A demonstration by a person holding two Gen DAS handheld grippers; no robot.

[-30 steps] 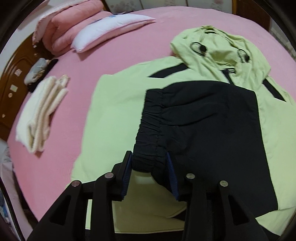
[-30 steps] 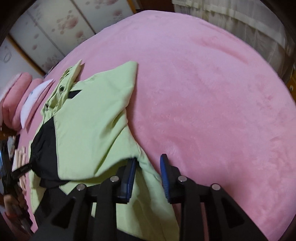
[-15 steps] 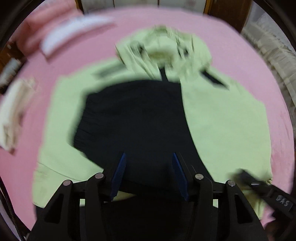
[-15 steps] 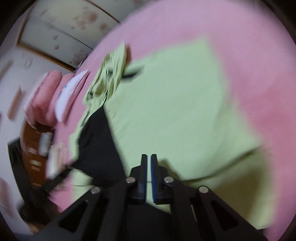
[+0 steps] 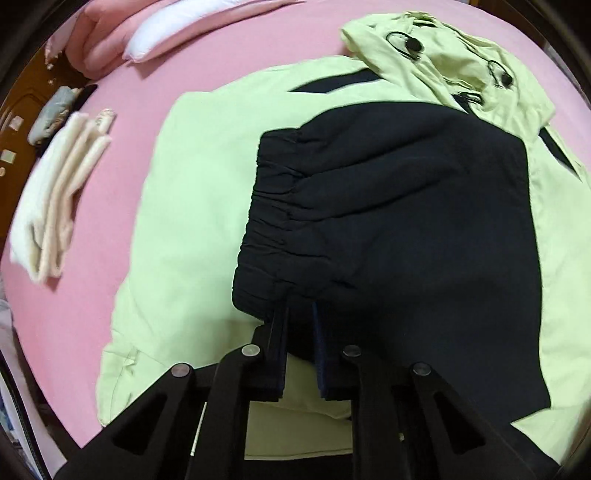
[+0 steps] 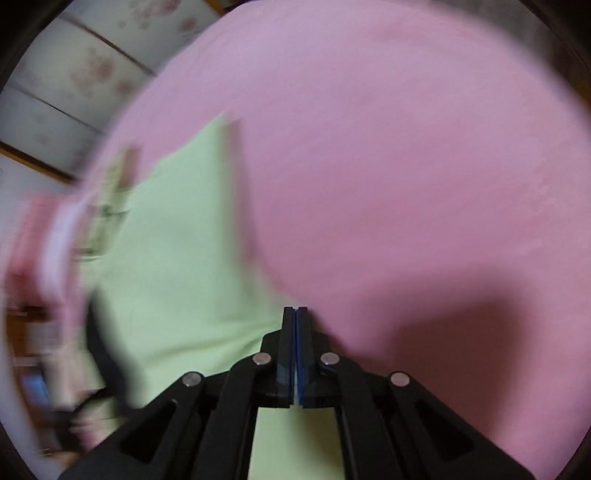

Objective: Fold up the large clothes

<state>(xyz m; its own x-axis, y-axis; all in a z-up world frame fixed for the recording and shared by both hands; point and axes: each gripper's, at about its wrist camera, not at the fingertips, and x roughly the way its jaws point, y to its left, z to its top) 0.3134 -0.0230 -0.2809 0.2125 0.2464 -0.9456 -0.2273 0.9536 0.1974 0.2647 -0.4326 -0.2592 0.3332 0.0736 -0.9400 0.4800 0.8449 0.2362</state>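
A: What does the left gripper (image 5: 299,314) hold?
B: Its jaws have just been closing and now pinch the jacket's black gathered hem (image 5: 266,229).
A: The right gripper (image 6: 295,314)?
B: Pressed together at the jacket's (image 6: 177,258) green edge; whether cloth is caught, I cannot tell.
A: Beyond?
B: The jacket lies spread on the pink bedspread (image 5: 229,62), folded towels (image 5: 55,192) off to the side and pillows (image 5: 177,26) farthest away.

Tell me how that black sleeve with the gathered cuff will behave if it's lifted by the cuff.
The black sleeve will probably hang limp: it lies flat and creased on the green jacket. Its gathered cuff looks bunched, likely giving the left gripper a firmer hold. Probably light.
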